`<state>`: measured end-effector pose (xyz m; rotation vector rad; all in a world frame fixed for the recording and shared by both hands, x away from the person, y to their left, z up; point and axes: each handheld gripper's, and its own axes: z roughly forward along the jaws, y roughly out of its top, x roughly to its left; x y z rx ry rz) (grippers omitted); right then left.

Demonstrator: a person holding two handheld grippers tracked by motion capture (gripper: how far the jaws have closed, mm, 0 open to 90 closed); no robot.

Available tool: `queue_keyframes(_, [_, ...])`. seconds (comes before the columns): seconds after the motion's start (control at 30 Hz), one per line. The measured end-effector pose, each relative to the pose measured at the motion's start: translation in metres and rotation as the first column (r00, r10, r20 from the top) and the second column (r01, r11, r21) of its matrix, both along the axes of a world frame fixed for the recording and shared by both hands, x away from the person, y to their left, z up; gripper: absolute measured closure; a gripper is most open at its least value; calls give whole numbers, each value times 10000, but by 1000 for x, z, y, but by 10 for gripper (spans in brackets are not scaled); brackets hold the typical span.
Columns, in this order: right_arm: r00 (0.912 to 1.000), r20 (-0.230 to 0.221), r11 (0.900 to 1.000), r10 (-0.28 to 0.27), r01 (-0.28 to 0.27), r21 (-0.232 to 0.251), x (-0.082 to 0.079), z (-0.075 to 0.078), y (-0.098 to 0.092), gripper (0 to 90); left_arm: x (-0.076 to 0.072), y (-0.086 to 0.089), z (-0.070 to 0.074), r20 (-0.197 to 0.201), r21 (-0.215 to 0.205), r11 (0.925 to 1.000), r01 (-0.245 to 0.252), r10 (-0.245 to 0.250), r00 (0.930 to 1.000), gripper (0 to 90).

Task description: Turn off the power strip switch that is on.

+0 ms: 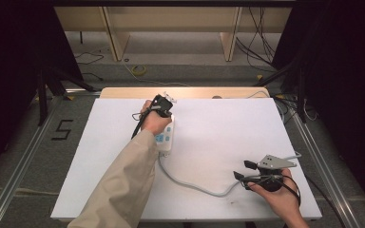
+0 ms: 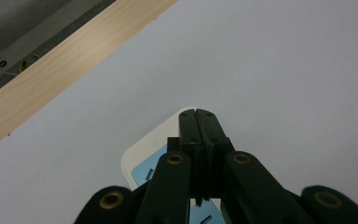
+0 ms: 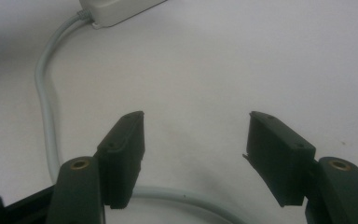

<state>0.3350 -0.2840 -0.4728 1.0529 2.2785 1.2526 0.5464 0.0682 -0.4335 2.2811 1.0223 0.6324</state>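
Note:
A white power strip (image 1: 166, 138) with blue labels lies on the white table top (image 1: 218, 128), partly under the person's left hand. Its grey cable (image 1: 190, 186) curves right toward my right gripper (image 1: 244, 170). My left gripper (image 1: 163, 102) hovers over the strip's far end (image 2: 151, 142), and in the left gripper view its own jaws (image 2: 198, 116) are pressed together with nothing between them. My right gripper (image 3: 196, 135) stands open low over the table. The cable (image 3: 44, 107) runs beside and beneath its jaws, untouched, and a corner of the strip (image 3: 116, 9) shows at the top.
A wooden table edge (image 1: 195, 92) borders the white surface at the far side. Beyond it lie floor cables (image 1: 138, 70) and wooden furniture legs (image 1: 116, 38). Metal rails (image 1: 24, 152) flank the table on both sides.

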Motion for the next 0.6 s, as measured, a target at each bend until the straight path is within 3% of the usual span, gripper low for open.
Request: queue_keyframes(0.6, [10000, 8, 10000, 25, -25, -10, 0, 0, 0, 378, 7, -5, 2, -98, 164, 9999, -29, 31, 9999, 898])
